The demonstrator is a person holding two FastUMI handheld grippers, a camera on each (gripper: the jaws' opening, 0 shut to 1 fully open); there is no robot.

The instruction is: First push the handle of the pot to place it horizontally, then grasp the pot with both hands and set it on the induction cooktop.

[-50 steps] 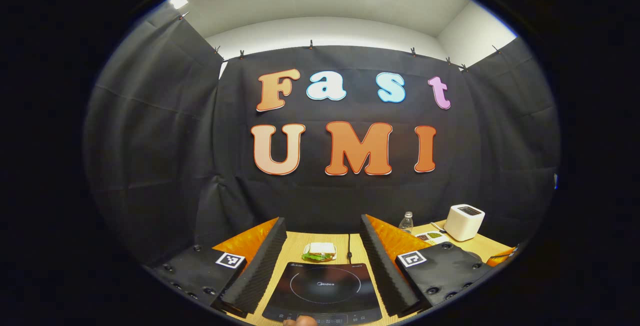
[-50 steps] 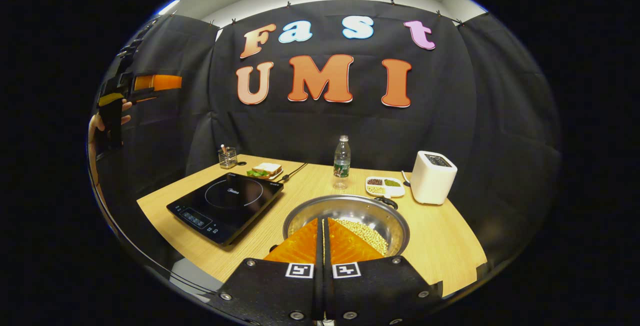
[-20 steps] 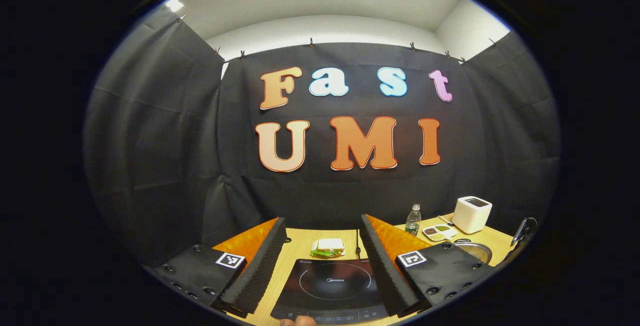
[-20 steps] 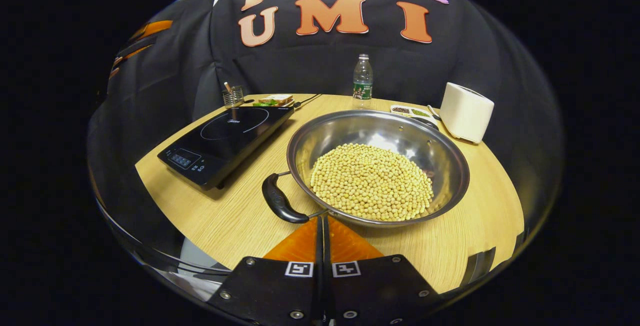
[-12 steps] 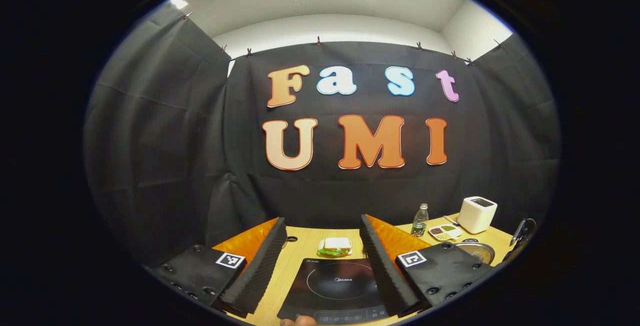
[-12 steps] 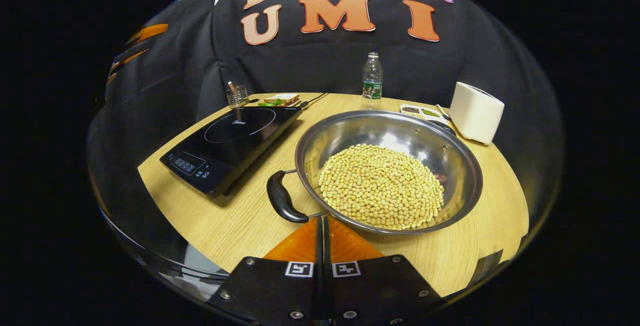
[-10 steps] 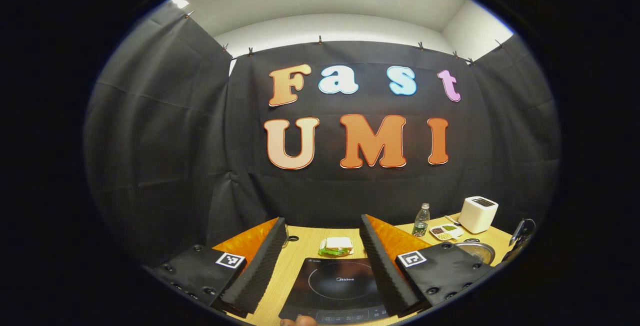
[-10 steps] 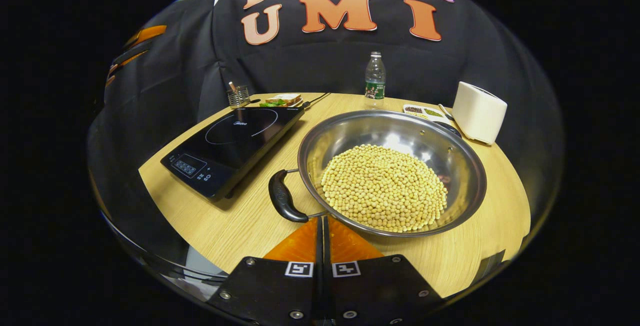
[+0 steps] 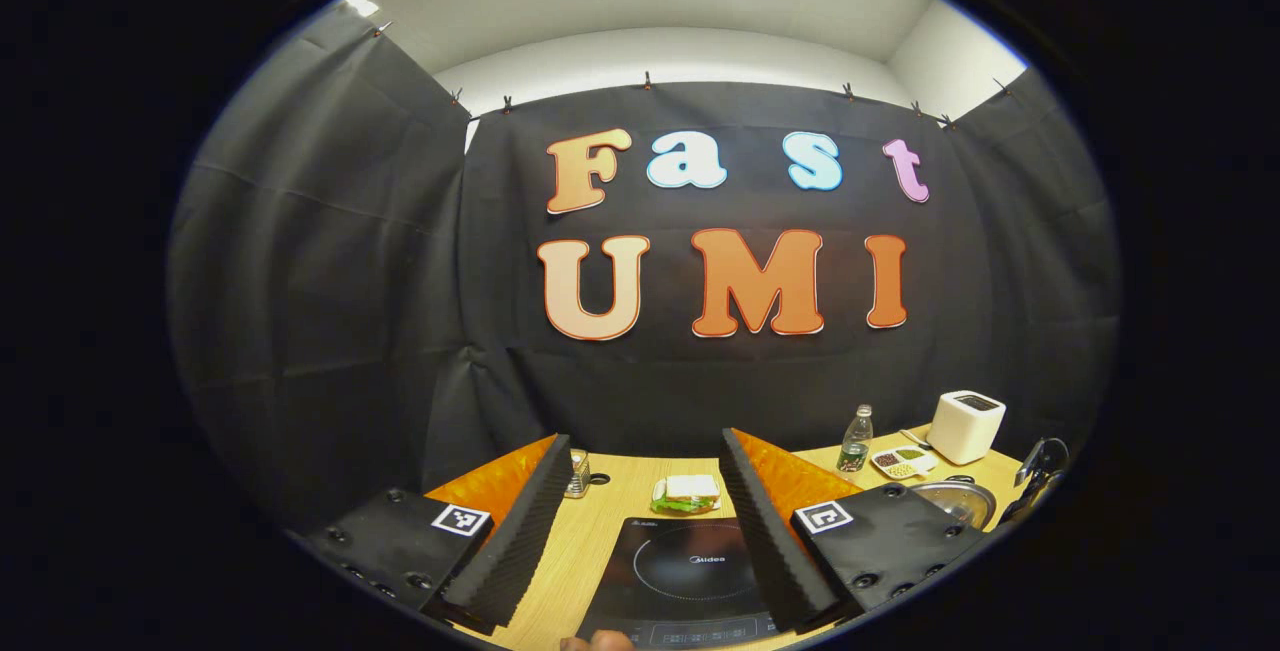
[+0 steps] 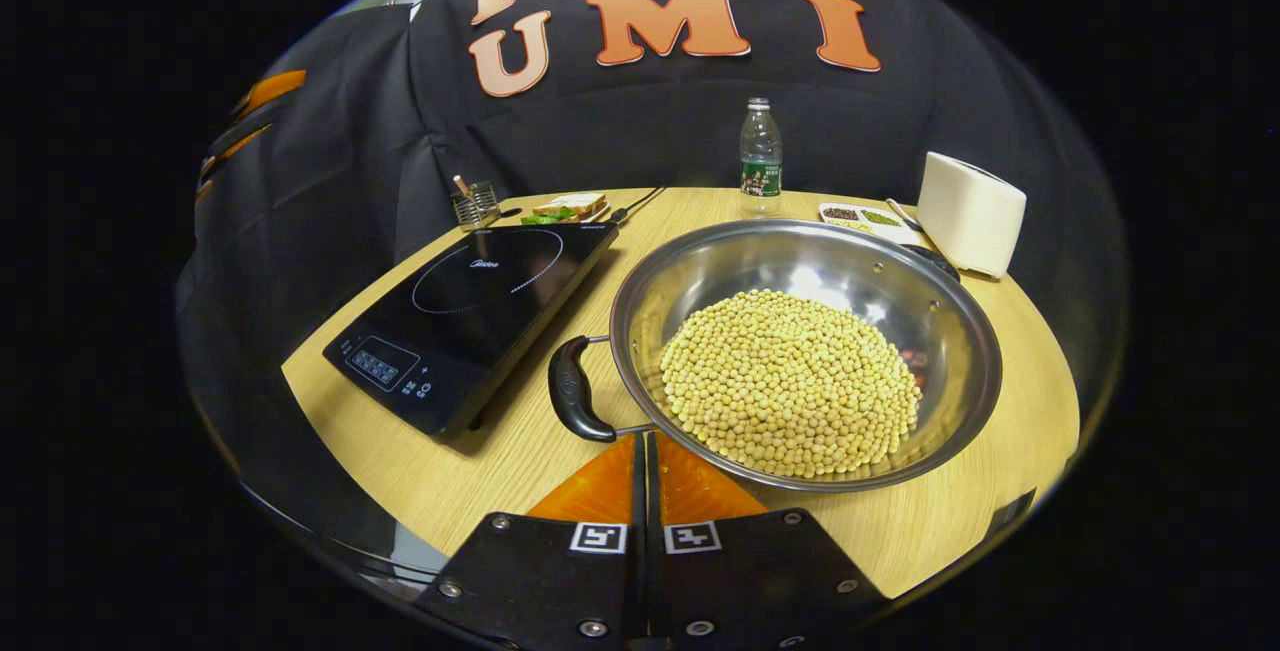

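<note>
Two grippers are engaged at different stages. Seen in the right gripper view, the right gripper (image 10: 645, 441) has its fingers pressed together with nothing between them, their tips just beside the near handle (image 10: 572, 401) of the pot (image 10: 805, 351); a closed pair gives one stiff edge, which suits pushing a handle better than a grasp would. The pot stands on the table (image 10: 470, 461) just right of the induction cooktop (image 10: 470, 306) and holds a heap of soybeans (image 10: 790, 381), so any push is best kept low and slow to avoid spilling them. That handle points toward the near-left, not straight sideways, so the first step appears unfinished. In the left gripper view, the left gripper (image 9: 645, 521) is spread wide and empty, raised above the cooktop, with the pot's rim low on the right; it appears parked clear of the push, ready for the later two-handed lift.
</note>
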